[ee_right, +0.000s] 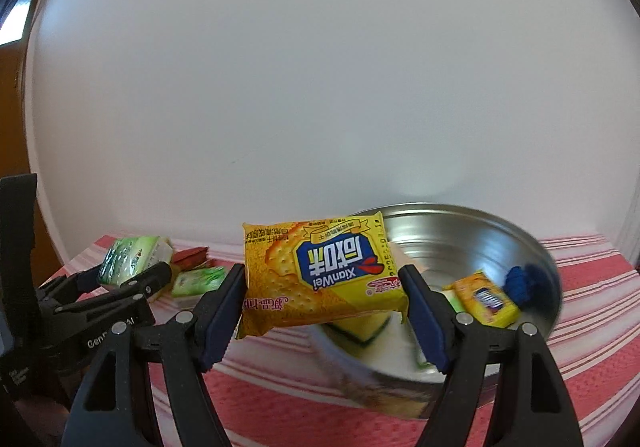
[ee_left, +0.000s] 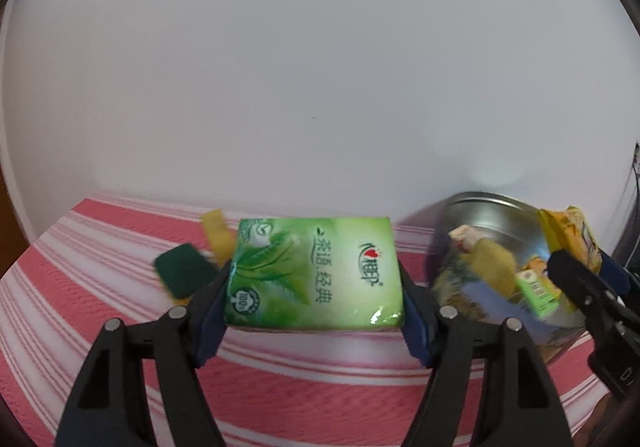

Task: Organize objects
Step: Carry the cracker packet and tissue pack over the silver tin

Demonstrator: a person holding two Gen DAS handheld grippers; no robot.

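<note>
Red and white striped tablecloth (ee_left: 280, 387), plain white wall (ee_left: 320, 67)

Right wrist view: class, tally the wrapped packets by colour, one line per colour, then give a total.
Yellow: 2, the held cracker packet and the small cracker packet in the steel bowl
Green: 2, the held tissue pack and the tabletop tissue pack
Red: 1, the red packet
Total: 5

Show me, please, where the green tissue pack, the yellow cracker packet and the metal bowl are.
green tissue pack (ee_left: 316, 275), left wrist view, middle of its printed face.
yellow cracker packet (ee_right: 320, 275), right wrist view, on the blue logo.
metal bowl (ee_right: 472, 239), right wrist view, bare inner wall.
</note>
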